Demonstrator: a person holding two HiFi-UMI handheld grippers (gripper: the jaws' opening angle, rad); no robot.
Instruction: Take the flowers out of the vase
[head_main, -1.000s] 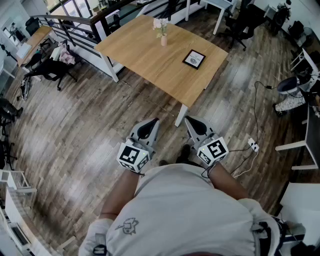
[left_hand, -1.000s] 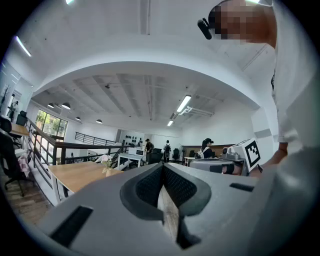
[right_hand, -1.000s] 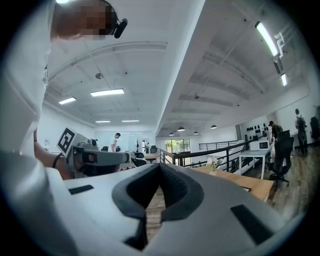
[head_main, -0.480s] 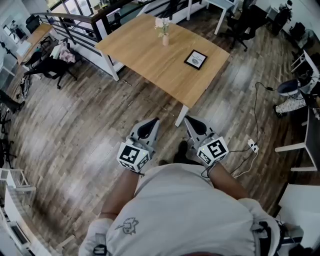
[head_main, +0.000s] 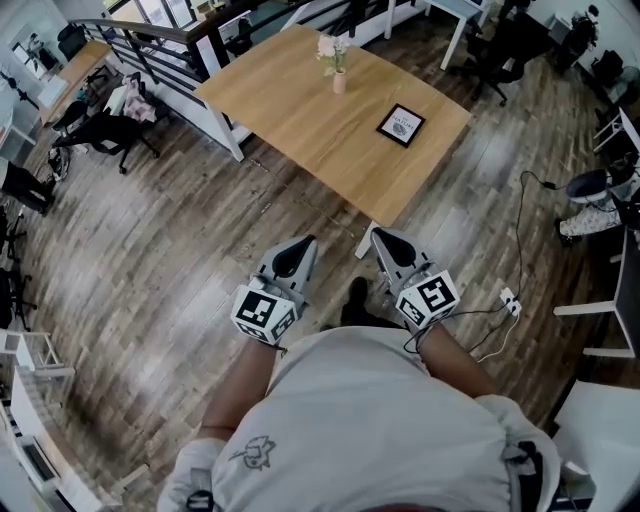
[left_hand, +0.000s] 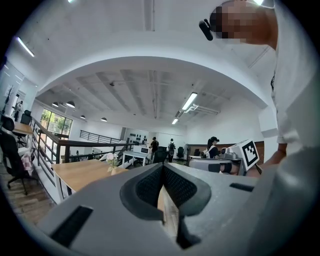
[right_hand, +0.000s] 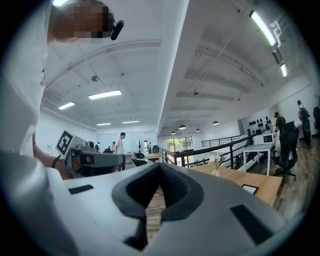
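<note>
A small pink vase (head_main: 340, 82) with pale flowers (head_main: 332, 46) stands near the far edge of a wooden table (head_main: 300, 110). Both grippers are held level in front of my body, well short of the table. My left gripper (head_main: 301, 244) is shut with nothing in it, and my right gripper (head_main: 382, 239) is shut and empty beside it. In the left gripper view the flowers (left_hand: 111, 161) show small, far beyond the closed left gripper (left_hand: 162, 170). In the right gripper view the flowers (right_hand: 216, 161) sit far to the right of the closed right gripper (right_hand: 159, 167).
A black-framed picture (head_main: 401, 124) lies on the table's right part. Black office chairs (head_main: 110, 135) and a dark railing (head_main: 150, 45) stand at the left. A cable with a power strip (head_main: 510, 300) lies on the wooden floor at right. People stand far off.
The table with the vase has shifted slightly right and nearer in the head view as I step forward. Both grippers keep their place before my body, still shut.
</note>
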